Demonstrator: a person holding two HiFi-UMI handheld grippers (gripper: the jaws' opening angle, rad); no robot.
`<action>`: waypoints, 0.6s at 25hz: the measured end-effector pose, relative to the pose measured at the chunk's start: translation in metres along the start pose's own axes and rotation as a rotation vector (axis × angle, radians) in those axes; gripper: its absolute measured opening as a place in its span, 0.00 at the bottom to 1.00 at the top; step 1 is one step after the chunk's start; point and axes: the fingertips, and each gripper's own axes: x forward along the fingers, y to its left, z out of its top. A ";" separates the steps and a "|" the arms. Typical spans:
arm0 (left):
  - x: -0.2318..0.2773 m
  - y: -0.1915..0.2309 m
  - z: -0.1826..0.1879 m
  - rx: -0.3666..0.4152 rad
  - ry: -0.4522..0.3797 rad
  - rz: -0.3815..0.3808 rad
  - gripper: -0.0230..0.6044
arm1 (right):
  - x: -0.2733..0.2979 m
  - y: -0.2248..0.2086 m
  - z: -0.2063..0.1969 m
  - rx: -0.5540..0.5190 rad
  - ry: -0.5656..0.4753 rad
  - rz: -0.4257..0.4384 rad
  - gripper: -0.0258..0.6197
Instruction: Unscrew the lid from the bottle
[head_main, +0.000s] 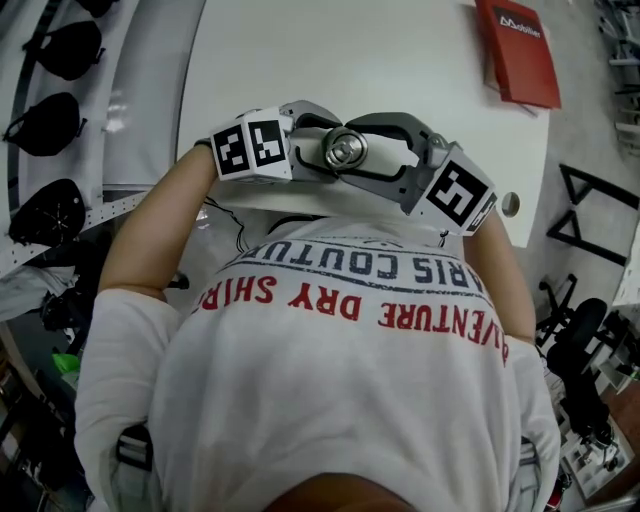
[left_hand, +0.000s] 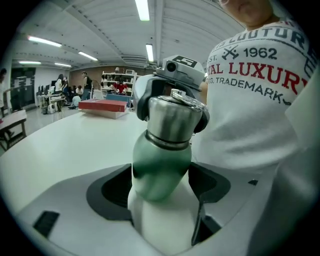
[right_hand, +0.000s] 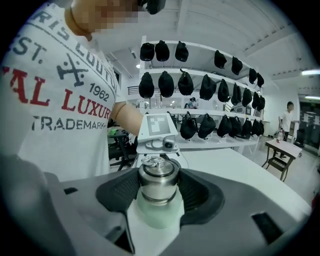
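From the head view only the round steel top of the lid (head_main: 345, 150) shows. The bottle under it is hidden by the two gripper bodies, and the person's white printed T-shirt (head_main: 340, 400) fills the whole lower half. In the left gripper view the base of the bottle (left_hand: 161, 160) is lost between the jaws, so I cannot tell whether it rests on anything.

There is one bottle, pale green fading to white, with one steel lid carrying a small ring on top. There are two grippers, each with one marker cube. The left hand-held gripper (left_hand: 160, 187) is clamped on the bottle's body below the shoulder. The right hand-held gripper (right_hand: 157, 191) comes from the opposite side, its jaws standing fairly wide with the dark pads set against the lid's sides. Both meet just in front of the person's chest, at the near edge of the white worktop (head_main: 350, 50).

One red box (head_main: 517, 50) lies on the worktop at 1 o'clock, well apart from the bottle. A small round disc (head_main: 510, 204) sits near the edge at 3 o'clock, too small to identify. Four black caps (head_main: 45, 120) hang in a line at 9 to 11 o'clock, the topmost cut off. In the right gripper view more black caps fill shelves behind, too crowded to count. Distant people in both gripper views are blurred.
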 end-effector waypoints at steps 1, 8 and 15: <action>-0.001 0.000 0.000 -0.009 -0.008 0.009 0.60 | 0.000 0.000 0.003 0.009 -0.023 0.000 0.43; -0.022 -0.004 0.001 -0.092 -0.085 0.101 0.60 | -0.015 -0.003 0.026 0.146 -0.155 -0.051 0.43; -0.071 -0.009 0.037 -0.255 -0.318 0.304 0.59 | -0.055 -0.013 0.043 0.217 -0.274 -0.335 0.43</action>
